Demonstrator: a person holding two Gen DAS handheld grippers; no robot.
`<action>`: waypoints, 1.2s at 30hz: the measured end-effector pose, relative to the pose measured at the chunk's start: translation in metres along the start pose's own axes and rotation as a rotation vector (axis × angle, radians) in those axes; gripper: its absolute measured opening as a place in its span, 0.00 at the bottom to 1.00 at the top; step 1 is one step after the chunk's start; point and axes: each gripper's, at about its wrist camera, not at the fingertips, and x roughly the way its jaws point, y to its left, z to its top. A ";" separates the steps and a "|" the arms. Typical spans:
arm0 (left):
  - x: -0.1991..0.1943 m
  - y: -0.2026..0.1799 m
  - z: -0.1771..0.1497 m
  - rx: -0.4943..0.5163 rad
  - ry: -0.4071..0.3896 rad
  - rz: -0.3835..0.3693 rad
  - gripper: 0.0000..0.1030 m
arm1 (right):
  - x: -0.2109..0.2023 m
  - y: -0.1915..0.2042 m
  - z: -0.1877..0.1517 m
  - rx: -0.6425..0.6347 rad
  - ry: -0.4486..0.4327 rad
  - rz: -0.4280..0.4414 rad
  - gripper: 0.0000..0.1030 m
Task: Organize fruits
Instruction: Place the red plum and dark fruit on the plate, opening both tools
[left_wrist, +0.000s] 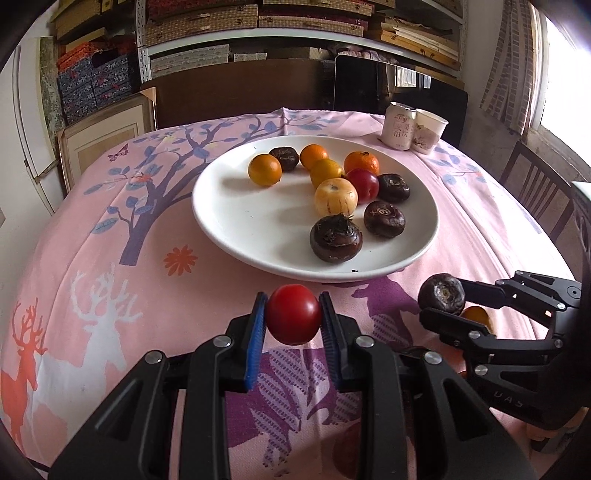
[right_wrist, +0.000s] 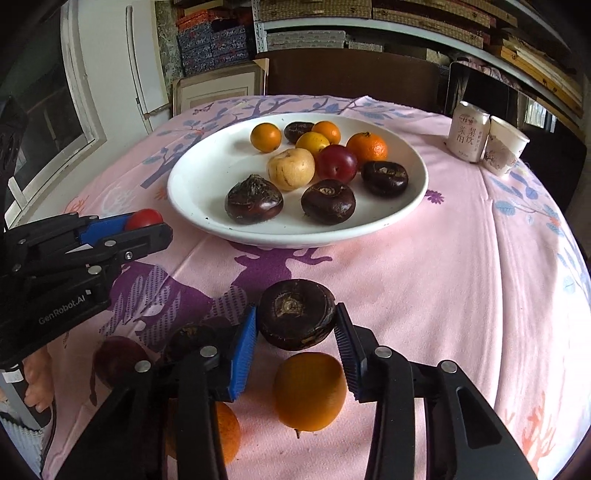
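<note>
My left gripper (left_wrist: 293, 314) is shut on a red round fruit (left_wrist: 293, 321), held above the pink cloth just in front of the white plate (left_wrist: 236, 221). The plate carries several oranges, a red plum (left_wrist: 364, 184), a pale striped fruit (left_wrist: 335, 196) and three dark water chestnuts. To the right, my right gripper (right_wrist: 295, 326) has its blue pads against both sides of another dark water chestnut (right_wrist: 295, 314). On the cloth under it lie an orange (right_wrist: 309, 391), a second orange (right_wrist: 225, 428), a dark chestnut (right_wrist: 192, 338) and a dark red fruit (right_wrist: 118, 360).
A drink can (left_wrist: 400, 125) and a paper cup (left_wrist: 428, 131) stand at the table's far right. A wooden chair (left_wrist: 535, 192) is at the right edge, and stacked shelves fill the back wall. The left gripper (right_wrist: 147, 225) shows at the left of the right wrist view.
</note>
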 end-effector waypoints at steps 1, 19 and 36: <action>-0.001 0.000 0.000 -0.002 -0.005 0.000 0.27 | -0.004 0.000 0.000 -0.007 -0.020 -0.011 0.41; 0.001 -0.002 0.045 -0.032 -0.071 0.032 0.27 | -0.028 -0.010 0.034 -0.009 -0.199 -0.159 0.41; 0.041 0.007 0.063 -0.076 -0.059 0.029 0.52 | 0.003 -0.004 0.057 -0.051 -0.219 -0.192 0.56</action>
